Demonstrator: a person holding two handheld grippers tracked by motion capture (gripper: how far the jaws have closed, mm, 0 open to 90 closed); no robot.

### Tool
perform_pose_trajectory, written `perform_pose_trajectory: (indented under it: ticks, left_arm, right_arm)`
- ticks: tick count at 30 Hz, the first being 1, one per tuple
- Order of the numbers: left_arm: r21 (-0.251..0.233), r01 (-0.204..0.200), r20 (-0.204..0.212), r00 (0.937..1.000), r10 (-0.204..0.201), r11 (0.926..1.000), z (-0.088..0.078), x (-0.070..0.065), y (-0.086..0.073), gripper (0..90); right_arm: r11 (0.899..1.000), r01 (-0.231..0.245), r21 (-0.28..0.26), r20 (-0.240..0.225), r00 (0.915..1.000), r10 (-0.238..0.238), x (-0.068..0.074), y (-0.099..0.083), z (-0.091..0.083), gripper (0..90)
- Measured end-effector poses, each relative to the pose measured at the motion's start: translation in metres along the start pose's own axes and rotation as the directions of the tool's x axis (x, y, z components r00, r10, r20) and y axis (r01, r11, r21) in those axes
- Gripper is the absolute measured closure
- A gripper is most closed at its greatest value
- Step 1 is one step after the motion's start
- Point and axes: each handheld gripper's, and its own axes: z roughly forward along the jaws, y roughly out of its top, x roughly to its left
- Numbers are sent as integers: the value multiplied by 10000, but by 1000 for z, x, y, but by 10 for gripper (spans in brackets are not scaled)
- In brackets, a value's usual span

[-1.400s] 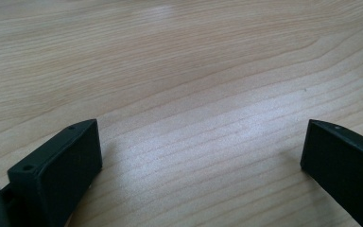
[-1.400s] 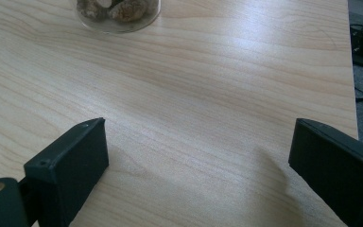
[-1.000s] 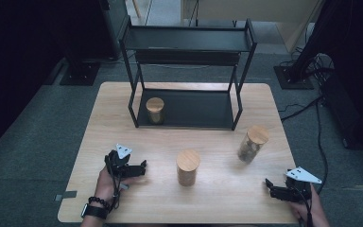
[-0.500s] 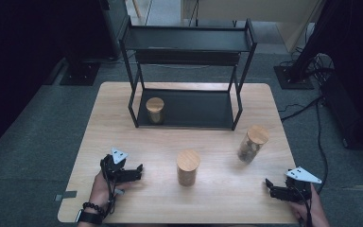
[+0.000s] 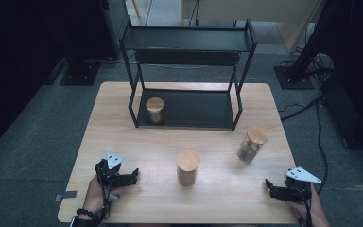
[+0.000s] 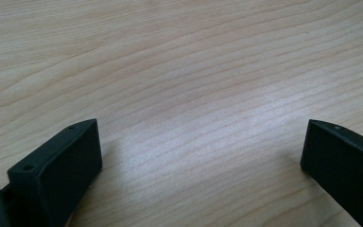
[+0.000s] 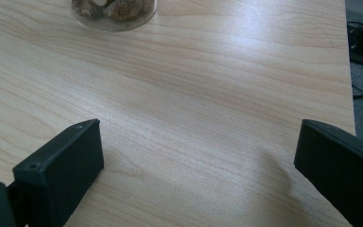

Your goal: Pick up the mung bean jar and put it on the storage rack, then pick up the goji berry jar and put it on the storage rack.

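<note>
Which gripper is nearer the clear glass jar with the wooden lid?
Right. The right gripper sits just below-right of the clear glass jar; the left gripper lies far across the table.

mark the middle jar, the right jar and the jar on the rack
middle jar (image 5: 188,168), high view, on its side wall below the lid
right jar (image 5: 251,145), high view, on its clear side wall
jar on the rack (image 5: 155,104), high view, on its wooden lid

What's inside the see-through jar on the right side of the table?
The glass jar holds brownish lumpy pieces, seen through its wall. What they are is too small to tell. Its wooden lid covers the top.
</note>
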Motion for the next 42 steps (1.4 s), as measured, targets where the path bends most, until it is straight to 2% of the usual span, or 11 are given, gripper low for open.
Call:
perform_pose_trajectory:
  ticks: [12, 24, 32, 42]
  left_arm:
    - [30, 72, -119, 9999, -72, 10000, -7, 3, -7, 0]
    - [15, 56, -56, 10000, -56, 10000, -17, 10, -17, 0]
    - [34, -45, 38, 10000, 45, 10000, -24, 18, -24, 0]
    - [-1, 42, -33, 10000, -42, 10000, -35, 29, -34, 0]
  right_arm:
    - [10000, 38, -26, 47, 10000, -37, 1, 0, 0, 17]
    - [10000, 32, -23, 50, 10000, -32, 1, 0, 0, 17]
    - [10000, 34, -24, 50, 10000, -34, 1, 0, 0, 16]
    - [10000, 76, -34, 25, 10000, -76, 1, 0, 0, 17]
